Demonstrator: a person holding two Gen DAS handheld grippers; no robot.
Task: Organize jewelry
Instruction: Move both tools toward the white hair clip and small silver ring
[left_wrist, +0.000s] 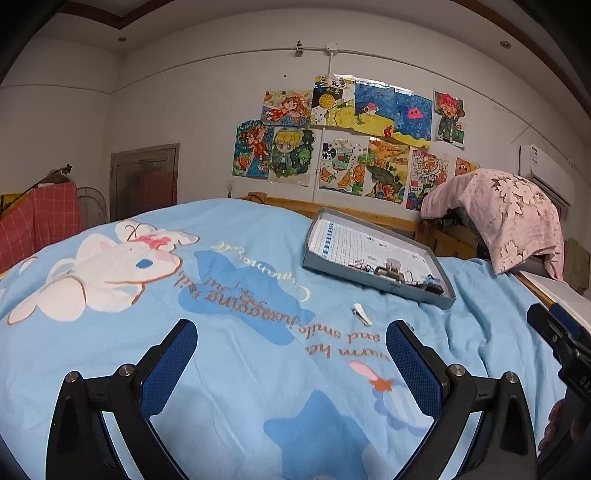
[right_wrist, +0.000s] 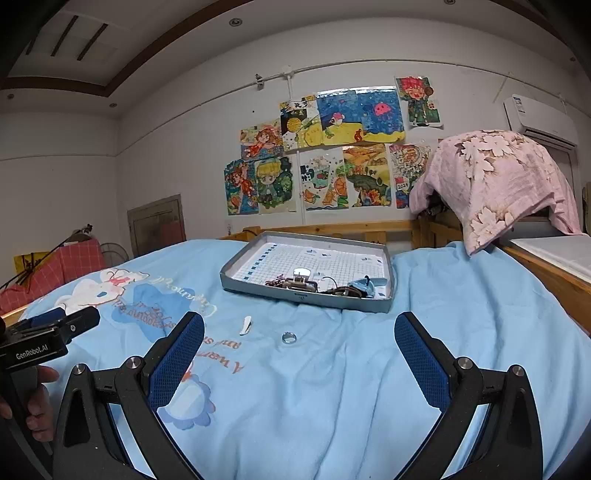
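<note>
The small ring (right_wrist: 289, 338) lies flat on the blue blanket (right_wrist: 369, 387) at about 12 o'clock from the right gripper (right_wrist: 299, 354), nearer to it than the left gripper (left_wrist: 291, 354), and both have fingers wide apart.

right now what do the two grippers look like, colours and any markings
Both match: black angular finger frames with silver pivot bolts and blue mesh-textured pads. The right gripper shows this in its wrist view, the left gripper likewise. Seen from the right, the left's black body reads GenRobot.AI in white.
</note>
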